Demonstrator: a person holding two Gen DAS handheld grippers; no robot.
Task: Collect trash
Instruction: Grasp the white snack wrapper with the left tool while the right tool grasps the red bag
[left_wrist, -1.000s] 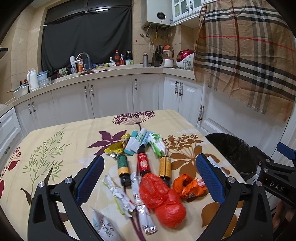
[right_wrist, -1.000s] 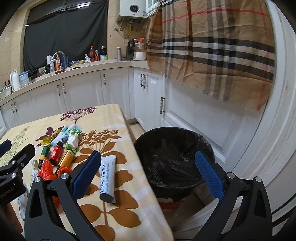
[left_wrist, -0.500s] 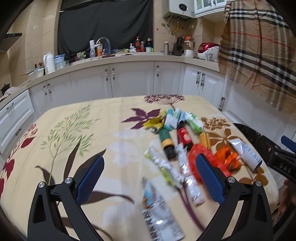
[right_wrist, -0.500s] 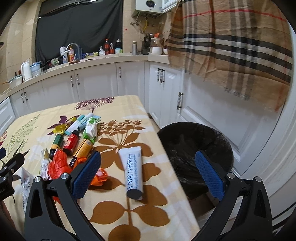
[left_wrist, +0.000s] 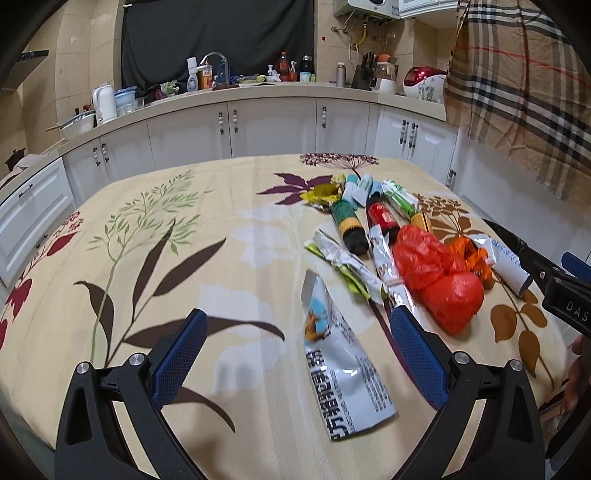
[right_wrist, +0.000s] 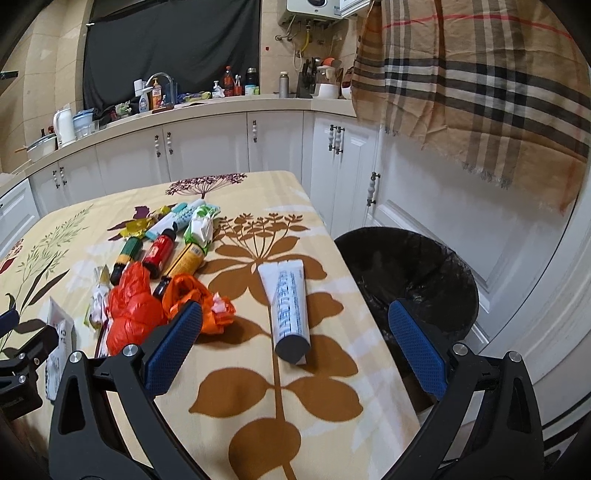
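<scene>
Trash lies in a heap on the floral tablecloth (left_wrist: 155, 258). A silver and blue snack packet (left_wrist: 340, 365) lies between the fingers of my open left gripper (left_wrist: 295, 354), nearer the right one. Past it are a red plastic bag (left_wrist: 436, 273), foil wrappers (left_wrist: 351, 266) and small bottles (left_wrist: 349, 225). In the right wrist view my right gripper (right_wrist: 291, 343) stands open around a white tube (right_wrist: 290, 306) with a dark cap. The red plastic bag (right_wrist: 129, 310) and an orange bag (right_wrist: 195, 299) lie left of it. The black-lined trash bin (right_wrist: 410, 280) stands off the table's right edge.
White kitchen cabinets (left_wrist: 258, 129) and a cluttered counter (right_wrist: 177, 99) run behind the table. A plaid cloth (right_wrist: 472, 85) hangs at the upper right. The right gripper's body (left_wrist: 561, 295) shows at the right edge of the left wrist view.
My left gripper has swung left and pulled back, so the snack packet now lies between its fingers. My right gripper has turned from the bin towards the table and closed in on the white tube.
</scene>
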